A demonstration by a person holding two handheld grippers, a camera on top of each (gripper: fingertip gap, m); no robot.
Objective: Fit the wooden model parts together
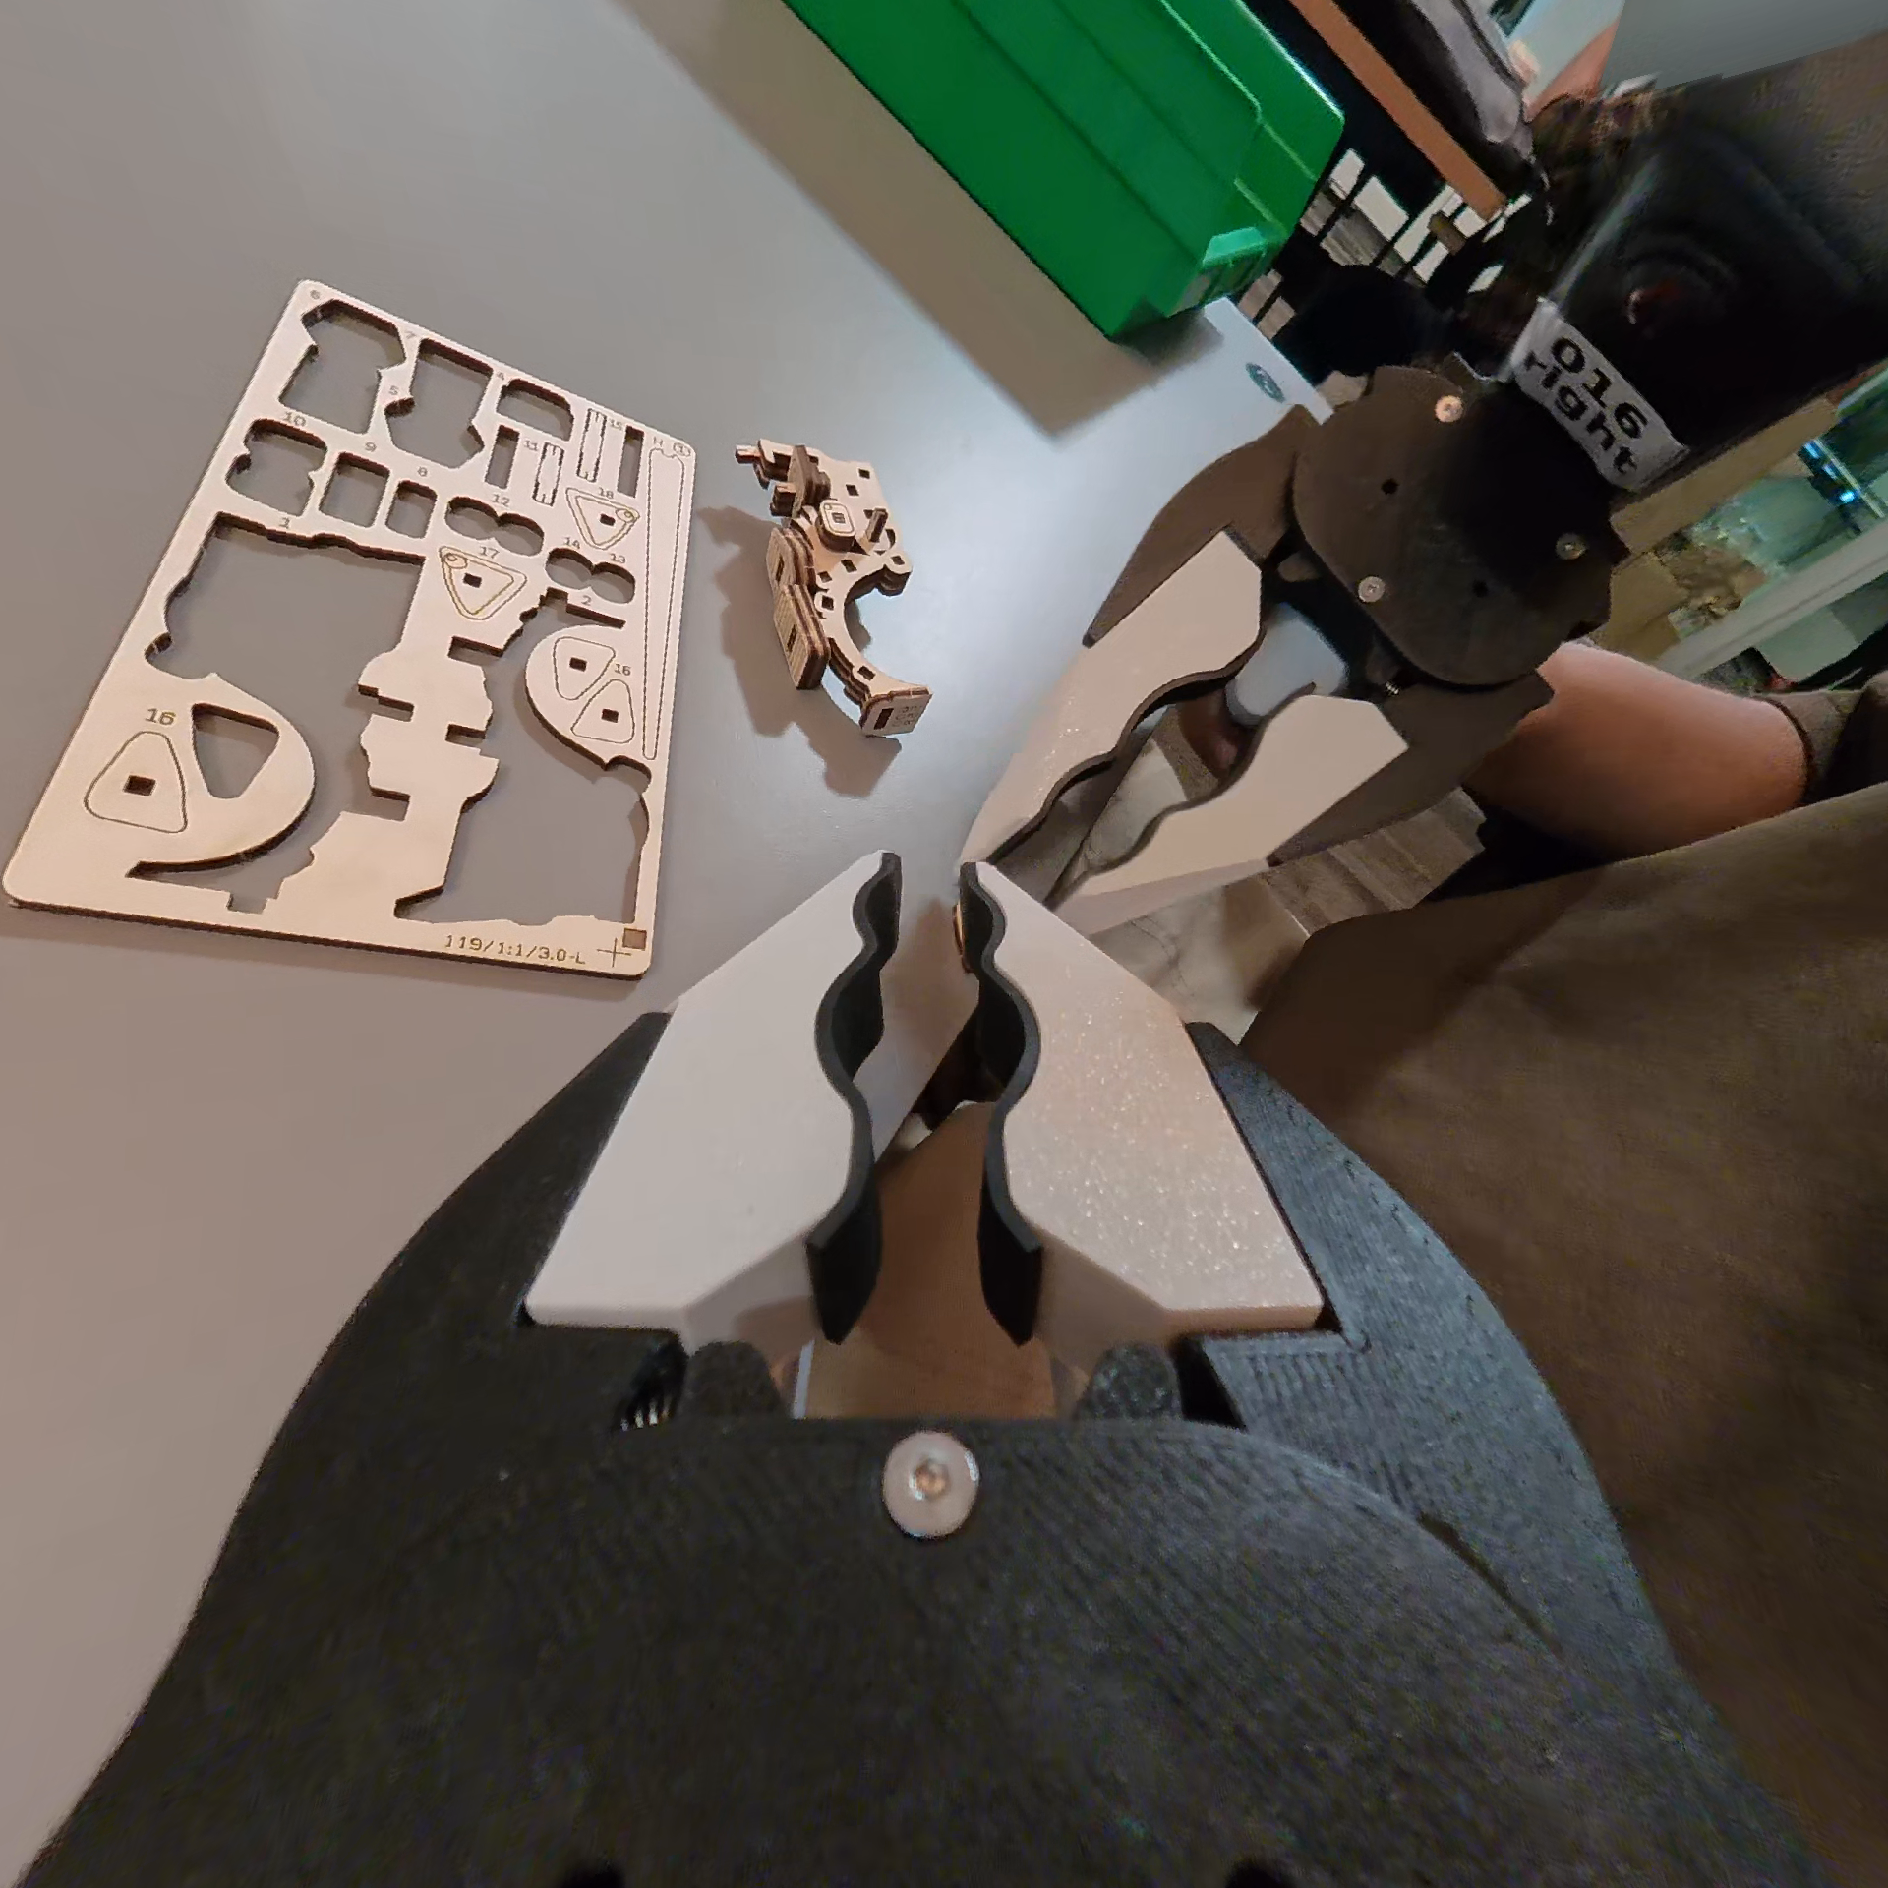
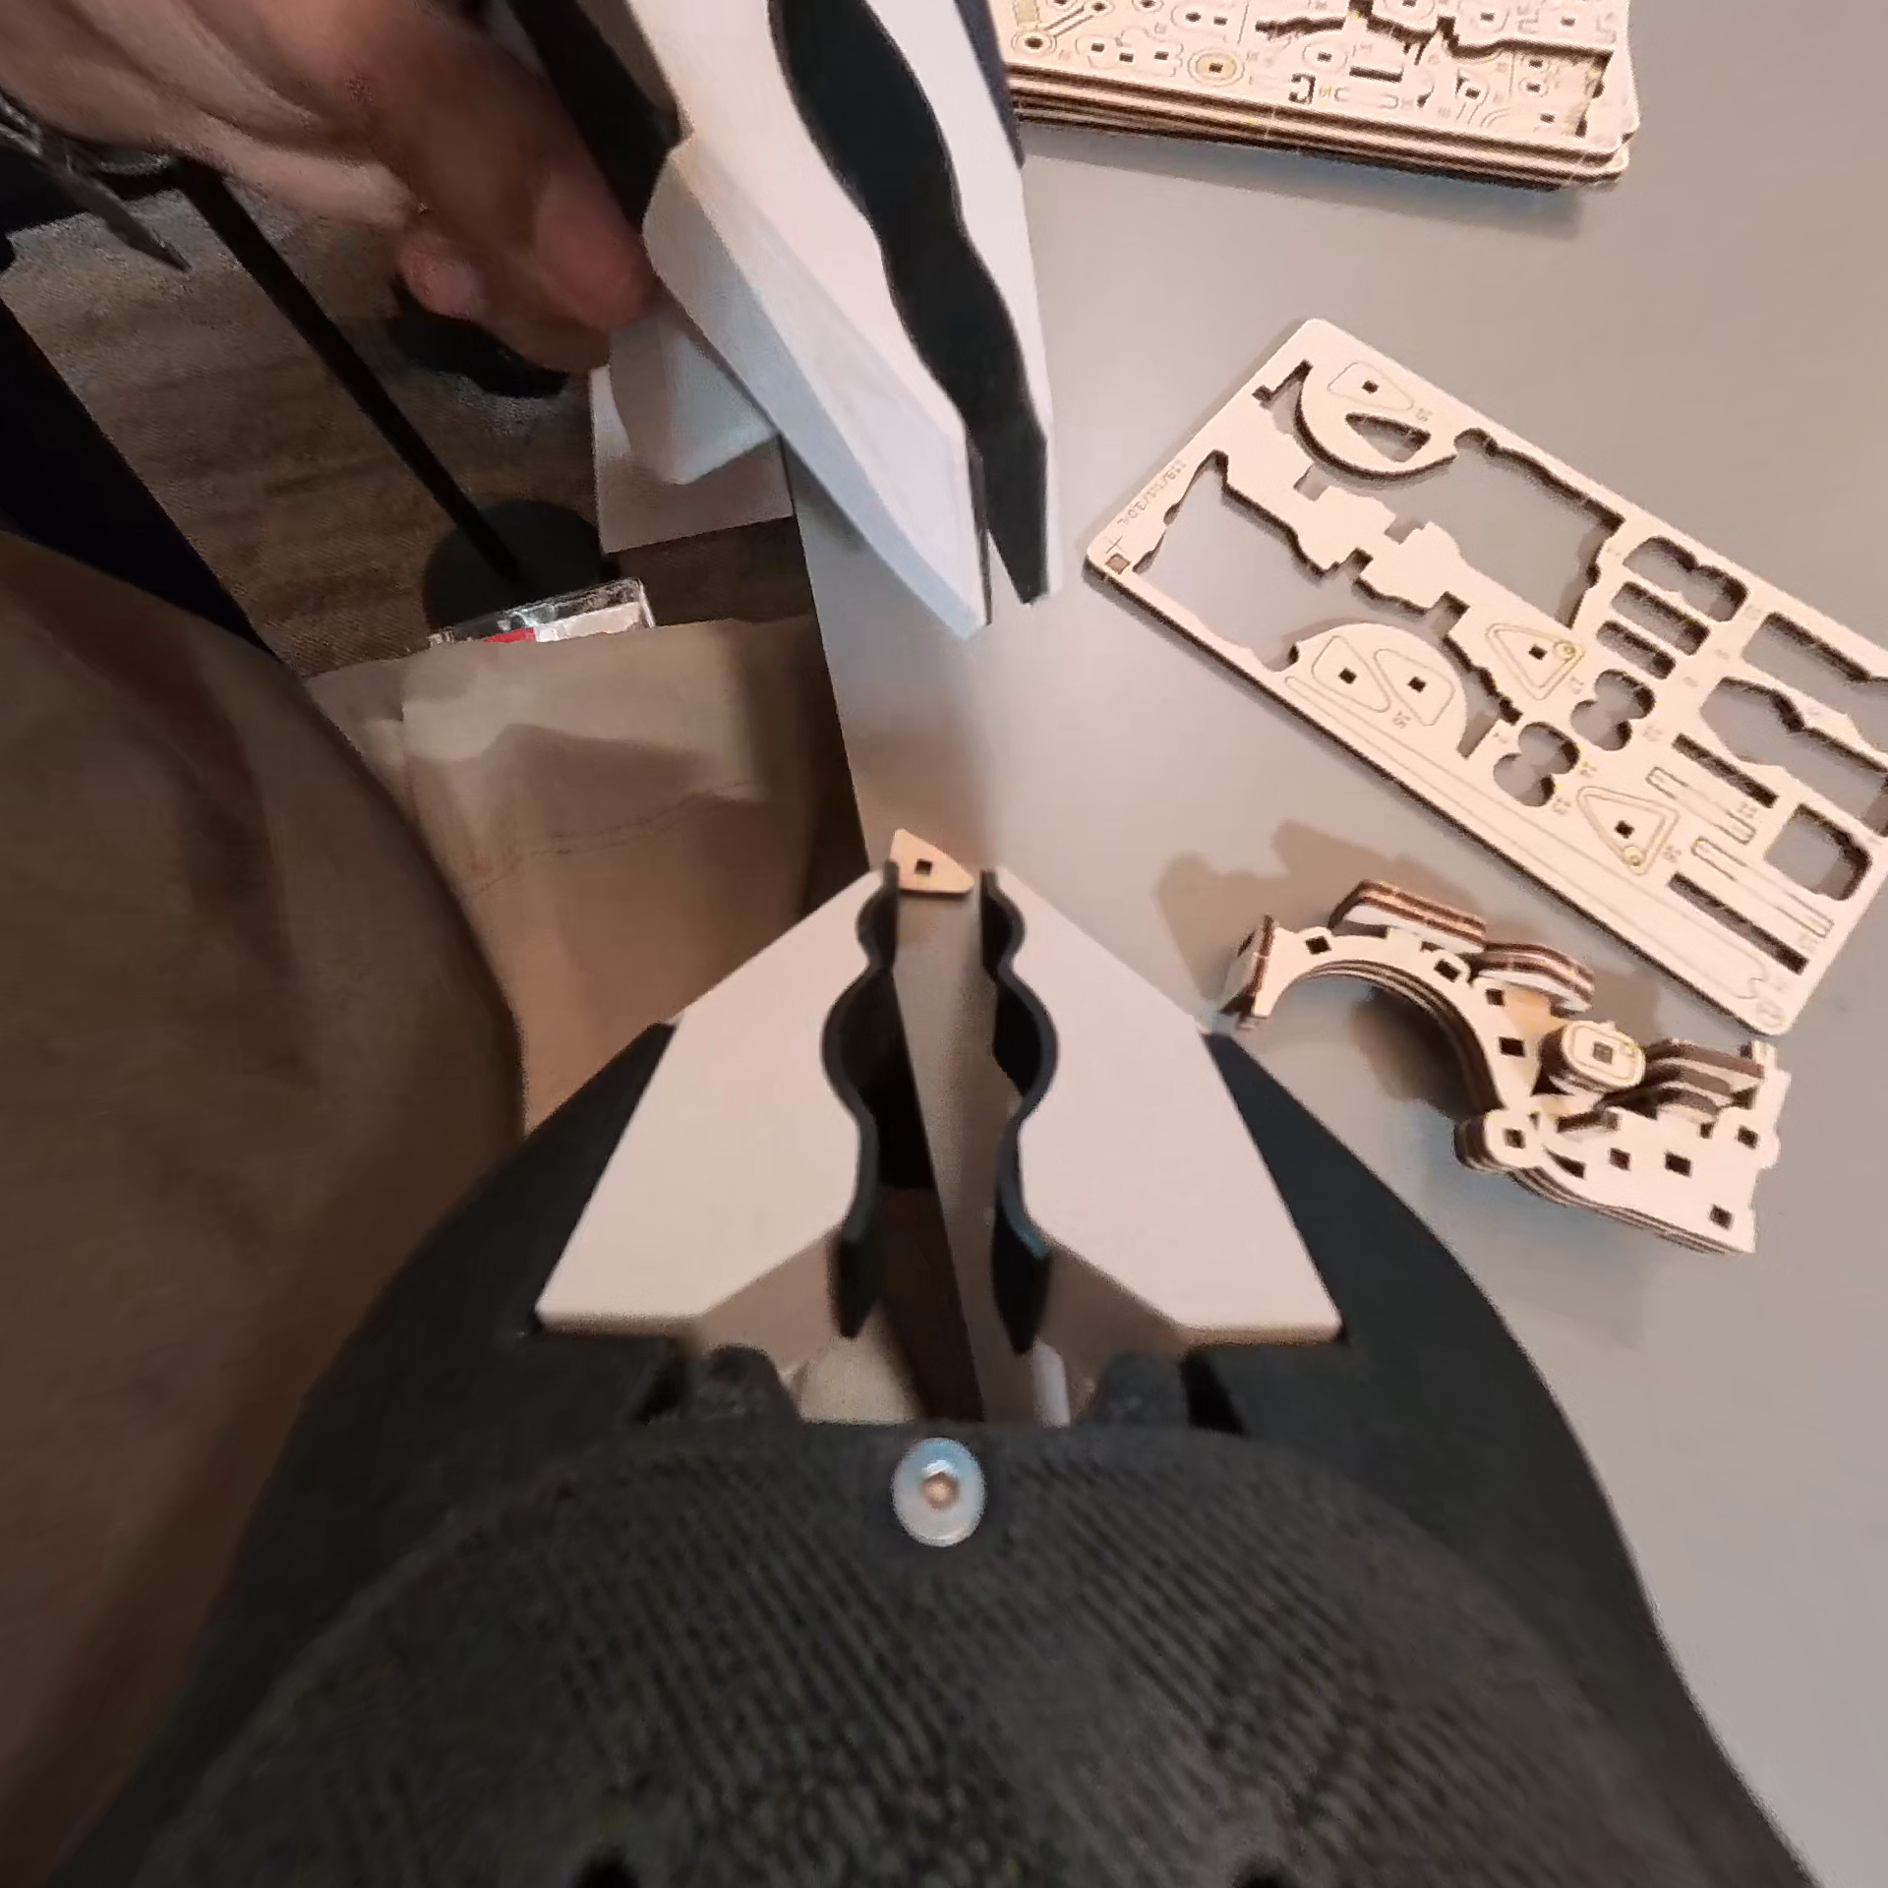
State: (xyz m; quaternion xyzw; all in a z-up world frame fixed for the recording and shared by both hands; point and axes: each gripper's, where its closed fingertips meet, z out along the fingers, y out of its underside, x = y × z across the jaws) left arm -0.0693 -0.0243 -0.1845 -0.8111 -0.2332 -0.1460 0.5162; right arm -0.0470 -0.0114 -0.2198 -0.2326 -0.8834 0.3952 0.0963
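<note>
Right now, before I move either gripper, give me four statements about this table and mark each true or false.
1. The right gripper pinches a small wooden triangle. True.
2. The half-built model lies on the cut-out sheet. False: it lies on the table beside the sheet.
3. The sheet is still full. False: many parts are out.
4. A green box stands beyond the sheet. True.
</note>
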